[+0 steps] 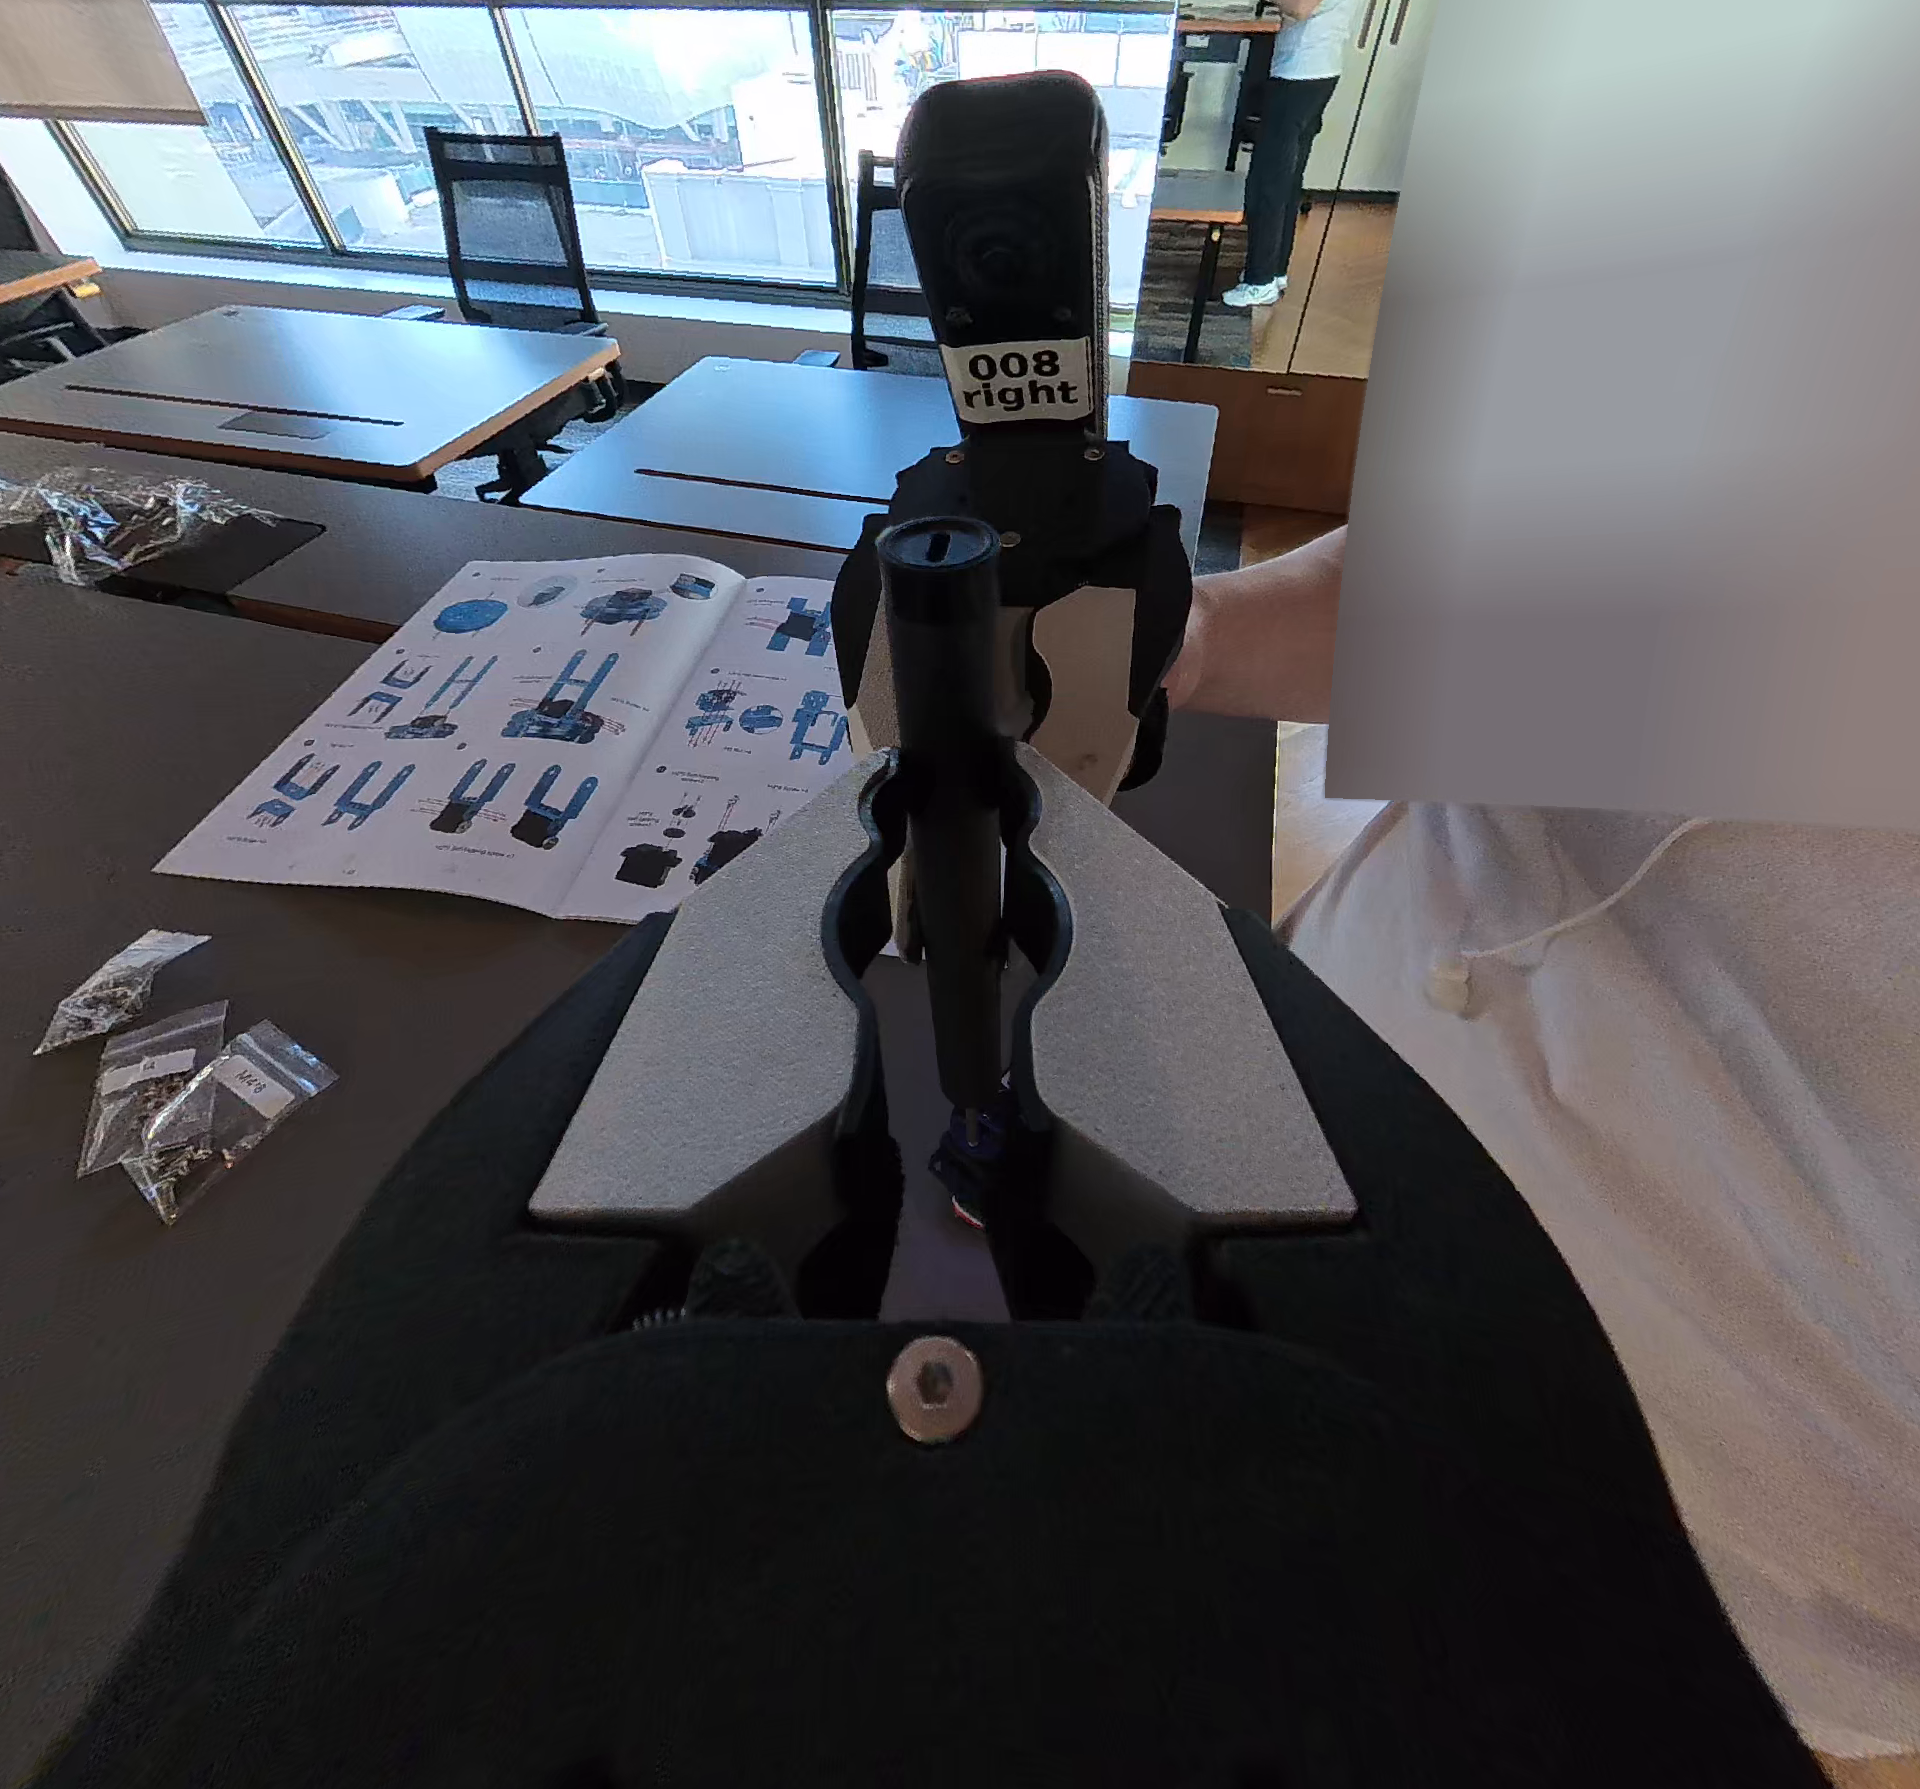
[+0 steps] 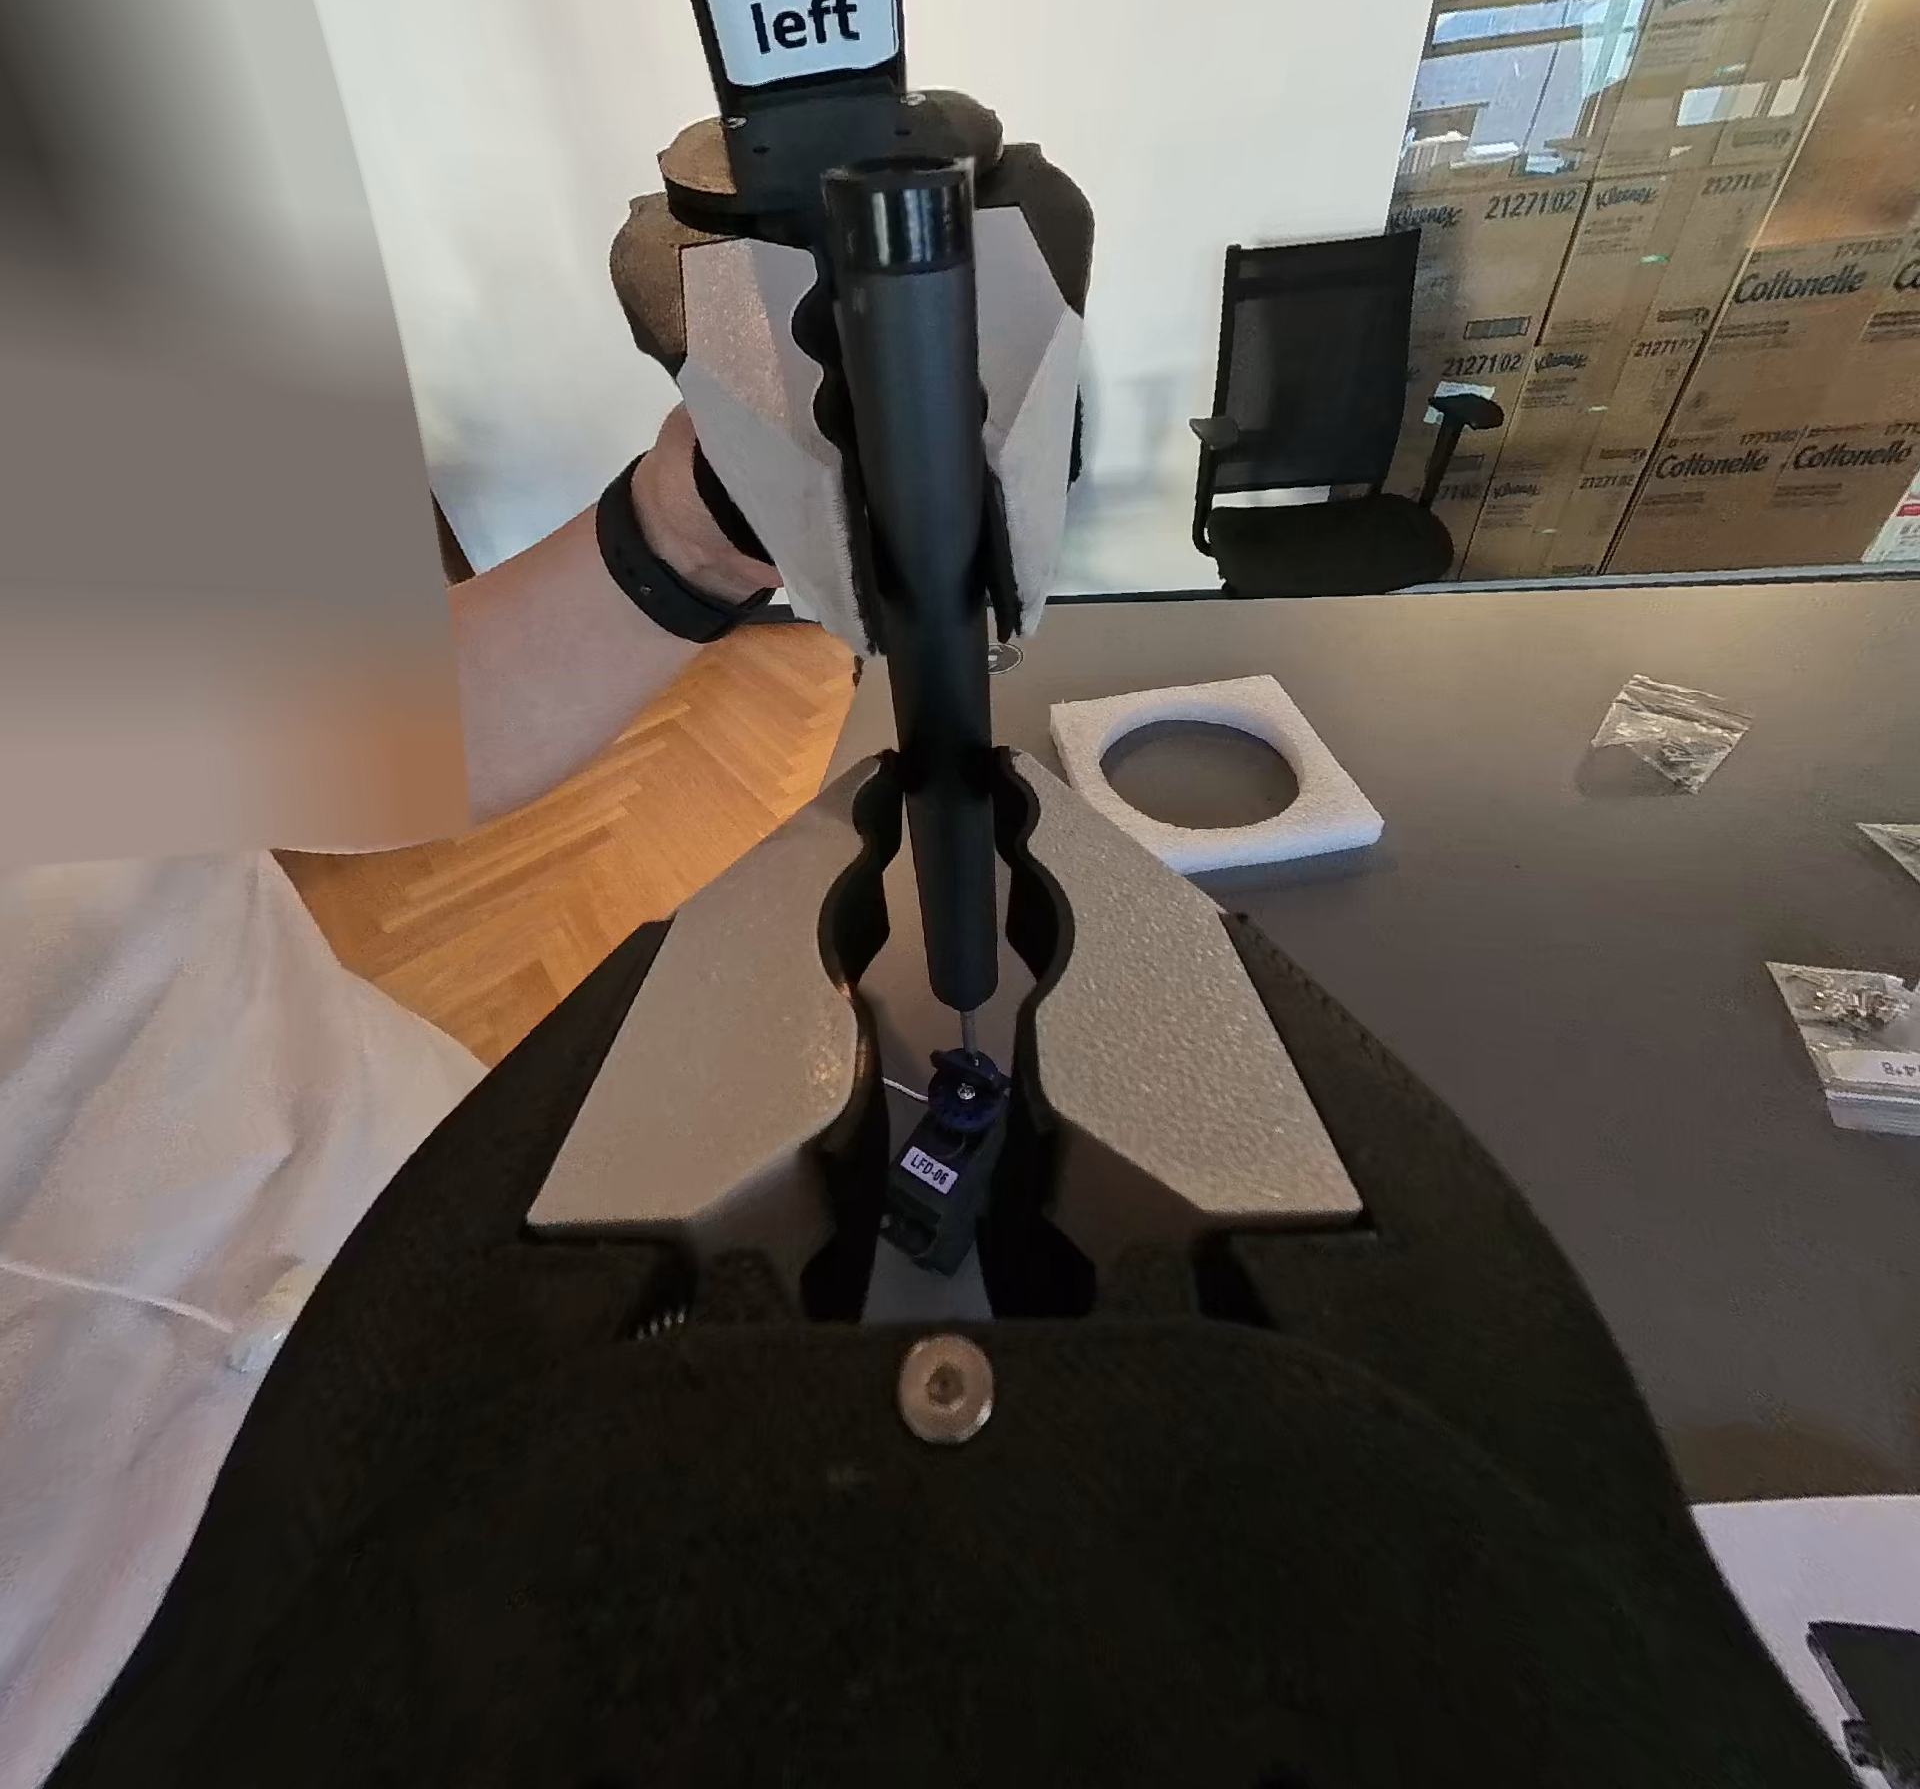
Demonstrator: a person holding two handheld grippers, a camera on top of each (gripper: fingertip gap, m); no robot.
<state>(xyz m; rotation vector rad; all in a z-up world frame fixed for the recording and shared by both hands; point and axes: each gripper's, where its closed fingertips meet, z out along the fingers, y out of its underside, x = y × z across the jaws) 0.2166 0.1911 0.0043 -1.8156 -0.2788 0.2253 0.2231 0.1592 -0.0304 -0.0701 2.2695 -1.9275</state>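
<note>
A black cylindrical screwdriver (image 1: 940,700) stands nearly upright over the dark table (image 2: 1455,1012). My left gripper (image 1: 945,773) is shut on its shaft. My right gripper (image 2: 940,763) is shut on the same screwdriver (image 2: 920,389), from the opposite side. In the right wrist view the left gripper's white fingers (image 2: 748,451) clamp the shaft higher up. In the left wrist view the right gripper's fingers (image 1: 1081,690) show behind the handle. The thin tip rests on the blue horn (image 2: 966,1090) of a small black servo (image 2: 930,1189) standing on the table; it also shows in the left wrist view (image 1: 971,1157).
An open picture manual (image 1: 520,721) and small bags of screws (image 1: 187,1085) lie on one side. A white foam square with a round hole (image 2: 1216,773) and more bags (image 2: 1673,731) lie on the other. A person in a white top (image 1: 1558,1116) stands at the table's edge. The right tips stand about 12 centimetres off the small black servo (image 2: 930,1189).
</note>
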